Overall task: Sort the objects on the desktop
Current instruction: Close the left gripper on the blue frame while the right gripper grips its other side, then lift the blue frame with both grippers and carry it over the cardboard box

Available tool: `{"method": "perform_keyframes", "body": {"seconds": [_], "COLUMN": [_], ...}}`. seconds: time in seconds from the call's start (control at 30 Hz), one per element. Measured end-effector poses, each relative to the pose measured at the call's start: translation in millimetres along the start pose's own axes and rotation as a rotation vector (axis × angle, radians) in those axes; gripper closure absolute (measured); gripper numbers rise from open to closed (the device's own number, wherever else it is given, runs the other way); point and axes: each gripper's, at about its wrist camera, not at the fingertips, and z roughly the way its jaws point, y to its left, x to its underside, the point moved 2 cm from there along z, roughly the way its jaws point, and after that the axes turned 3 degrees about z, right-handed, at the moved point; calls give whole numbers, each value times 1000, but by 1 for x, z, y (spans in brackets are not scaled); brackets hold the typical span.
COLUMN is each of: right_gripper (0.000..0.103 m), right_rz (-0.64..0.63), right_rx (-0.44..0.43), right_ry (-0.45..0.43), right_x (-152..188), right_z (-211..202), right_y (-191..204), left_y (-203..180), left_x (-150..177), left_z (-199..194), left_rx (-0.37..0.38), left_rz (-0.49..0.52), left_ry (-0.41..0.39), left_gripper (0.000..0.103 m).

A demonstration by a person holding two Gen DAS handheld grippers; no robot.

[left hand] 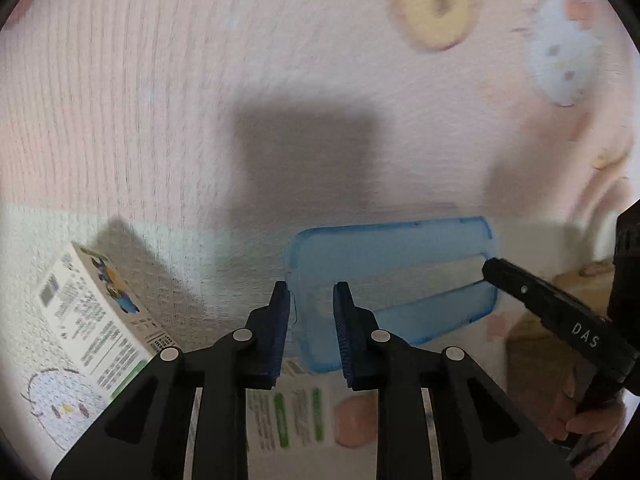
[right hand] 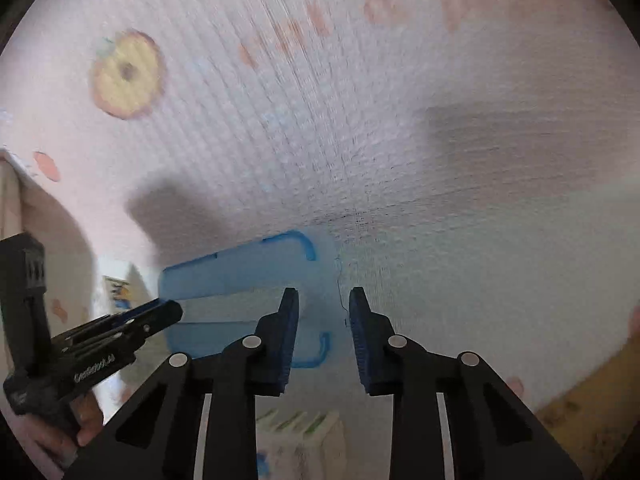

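A translucent blue plastic lid (left hand: 384, 276) is held up between both grippers over a pink patterned cloth (left hand: 160, 100). My left gripper (left hand: 312, 300) straddles the lid's left end, jaws slightly apart around its edge. My right gripper (right hand: 324, 304) straddles the other end of the lid (right hand: 240, 280). The right gripper shows in the left wrist view (left hand: 492, 270) at the lid's right end. The left gripper shows in the right wrist view (right hand: 172, 310) at the lid's left end. Both views are motion-blurred.
A white printed box (left hand: 92, 304) stands at the lower left in the left wrist view. A green-striped carton (left hand: 288, 416) lies under the left gripper, and also shows in the right wrist view (right hand: 304, 432). A wooden edge (right hand: 580, 412) shows at lower right.
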Motion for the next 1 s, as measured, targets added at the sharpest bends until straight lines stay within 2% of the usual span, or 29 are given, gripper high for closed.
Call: {"method": "perform_keyframes", "body": {"seconds": [0.2, 0.3, 0.43, 0.6, 0.77, 0.83, 1.0], "right_gripper": [80, 80, 80, 80, 80, 80, 80], "right_rz": [91, 93, 99, 153, 178, 180, 228], "right_rx": [7, 5, 27, 70, 104, 106, 122], "right_ry": [-55, -35, 6, 38, 51, 64, 90], "right_x": [39, 60, 98, 135, 165, 174, 198], "right_z": [-56, -79, -77, -84, -94, -95, -85], "right_y": [9, -7, 1, -6, -14, -14, -30], "left_y": [-20, -12, -12, -1, -26, -45, -66], "left_x": [19, 25, 74, 91, 96, 96, 104], "left_z": [-53, -67, -84, -66, -38, -29, -13], "left_rx": [48, 37, 26, 6, 27, 15, -13], "left_rz": [125, 213, 296, 344, 399, 427, 499], "left_ry": [-53, -47, -12, 56, 99, 103, 128], "left_gripper": [78, 78, 78, 78, 78, 78, 78]}}
